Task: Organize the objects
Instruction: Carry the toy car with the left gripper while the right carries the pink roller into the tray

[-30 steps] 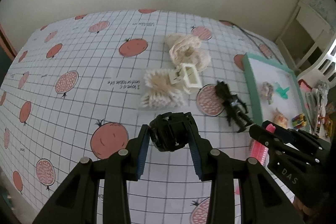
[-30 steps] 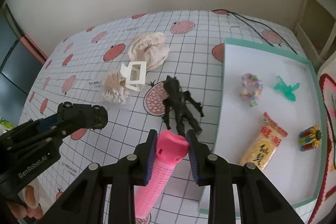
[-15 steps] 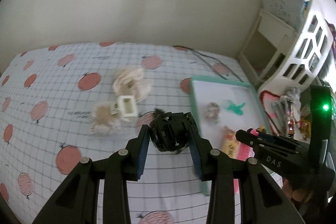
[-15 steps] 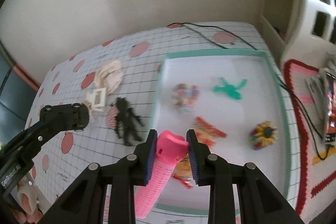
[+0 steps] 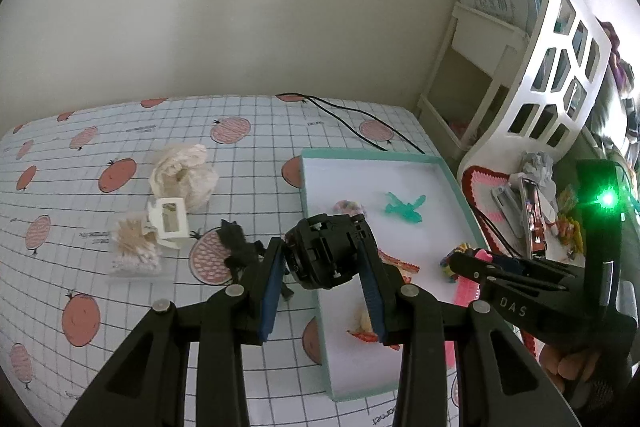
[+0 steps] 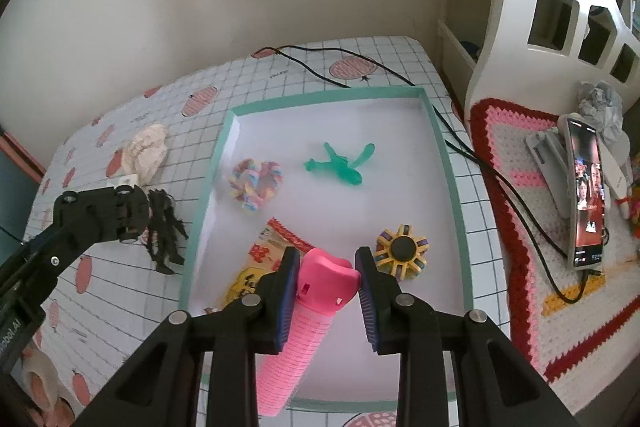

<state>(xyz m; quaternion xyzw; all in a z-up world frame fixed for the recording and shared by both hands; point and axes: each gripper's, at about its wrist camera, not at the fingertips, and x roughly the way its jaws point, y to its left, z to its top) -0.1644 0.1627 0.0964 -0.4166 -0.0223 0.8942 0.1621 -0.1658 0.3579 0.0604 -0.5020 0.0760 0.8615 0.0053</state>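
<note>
Over the tray [image 6: 451,183] now, jaws grasping toy car [image 5: 328,251] and pink roller [image 6: 316,291]

Soft, even daylight is seen in both views, with the wall [image 5: 240,7] shaded unevenly and darkened toward the corners. Strong barrel distortion is produced by the fisheye lenses, and black vignetting is left at the frame edges. A green lamp [image 5: 607,199] on the right gripper is flared into a bright glare. The shelf unit [image 5: 560,75] at the right edge is overexposed and slightly smeared. Only faint shadows are cast inside the tray [image 6: 452,187]
</note>
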